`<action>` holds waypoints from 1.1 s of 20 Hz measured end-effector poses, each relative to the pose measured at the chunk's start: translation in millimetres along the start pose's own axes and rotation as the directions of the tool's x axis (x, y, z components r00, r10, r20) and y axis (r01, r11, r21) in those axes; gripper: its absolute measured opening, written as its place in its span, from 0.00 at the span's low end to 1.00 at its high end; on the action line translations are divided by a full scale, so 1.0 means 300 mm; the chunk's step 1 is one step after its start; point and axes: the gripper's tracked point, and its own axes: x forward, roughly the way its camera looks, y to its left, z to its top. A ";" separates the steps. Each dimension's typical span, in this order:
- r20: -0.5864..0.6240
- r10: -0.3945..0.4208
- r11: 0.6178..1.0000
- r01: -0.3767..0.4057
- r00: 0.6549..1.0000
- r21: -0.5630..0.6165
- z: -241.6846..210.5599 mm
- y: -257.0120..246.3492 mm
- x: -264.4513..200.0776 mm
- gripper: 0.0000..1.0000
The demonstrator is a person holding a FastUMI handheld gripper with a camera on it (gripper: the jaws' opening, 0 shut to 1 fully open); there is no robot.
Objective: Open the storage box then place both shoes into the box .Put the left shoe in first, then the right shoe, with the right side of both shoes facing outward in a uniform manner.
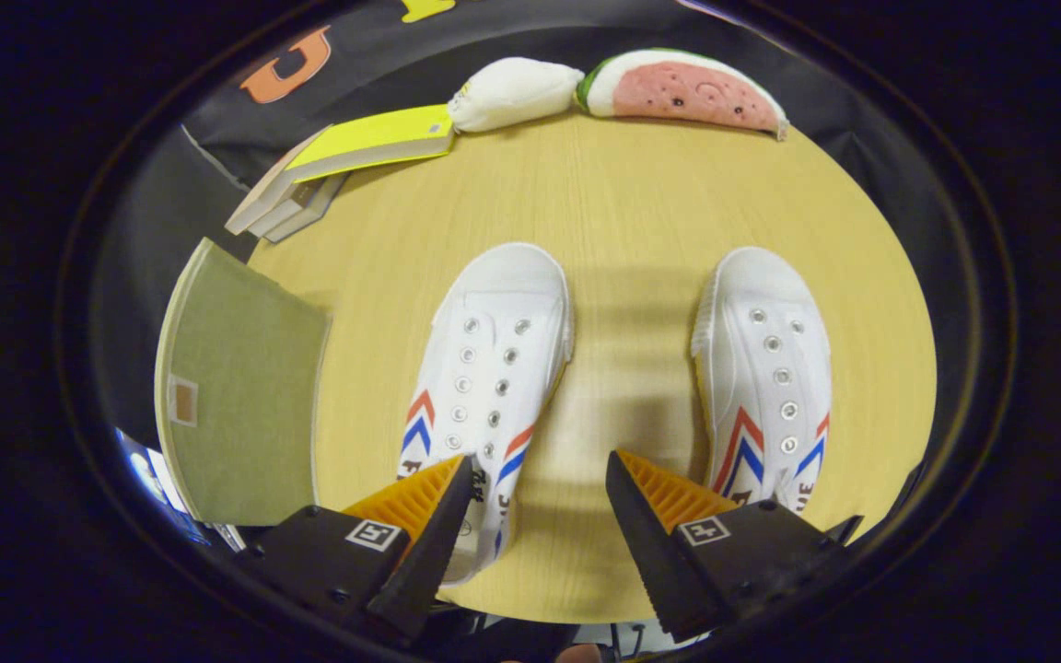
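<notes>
The gripper (538, 479) is held above the near edge of the round light-wood table (623, 203), jaws spread wide and pinching nothing; bare tabletop is seen between the fingers.

Two white canvas low-top shoes with metal eyelets and red-and-blue chevron stripes are set side by side on the near half of the table, well apart. The left-hand shoe (489, 368) lies just ahead of the left finger, its heel end partly hidden behind that finger. The right-hand shoe (765, 368) lies just beyond the right finger. Both toes are pointed toward the far edge, so each long axis runs near-to-far; the left-hand one is angled slightly rightward at the toe.

The grey-green flat-panelled storage box (236, 414) stands at the left edge, apparently unopened; no opening can be made out.

Step in hand, as judged: the box is to be opened first. The gripper should be swung left, the lid edge sought, and the shoes left undisturbed.

At the far edge are noted a stack of books with a yellow cover (346, 157), a white plush toy (512, 92) and a plush watermelon slice (687, 92).
</notes>
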 end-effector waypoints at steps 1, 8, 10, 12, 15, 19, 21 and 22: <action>-0.013 0.016 1.000 -0.015 1.000 0.013 -0.002 0.006 0.012 0.93; -0.085 0.143 0.988 -0.137 0.986 0.065 0.001 0.084 0.018 0.56; -0.097 0.146 0.987 -0.138 0.985 0.081 0.000 0.080 0.018 0.23; -0.087 0.161 0.982 -0.151 0.983 0.111 0.002 0.080 0.013 0.18; -0.078 0.191 0.971 -0.177 0.978 0.160 -0.013 0.090 -0.006 0.06; -0.057 0.225 0.961 -0.213 0.973 0.174 -0.037 0.123 -0.063 0.06; -0.037 0.230 0.964 -0.222 0.972 0.148 -0.041 0.164 -0.142 0.05; -0.027 0.238 0.963 -0.232 0.971 0.138 -0.044 0.187 -0.180 0.05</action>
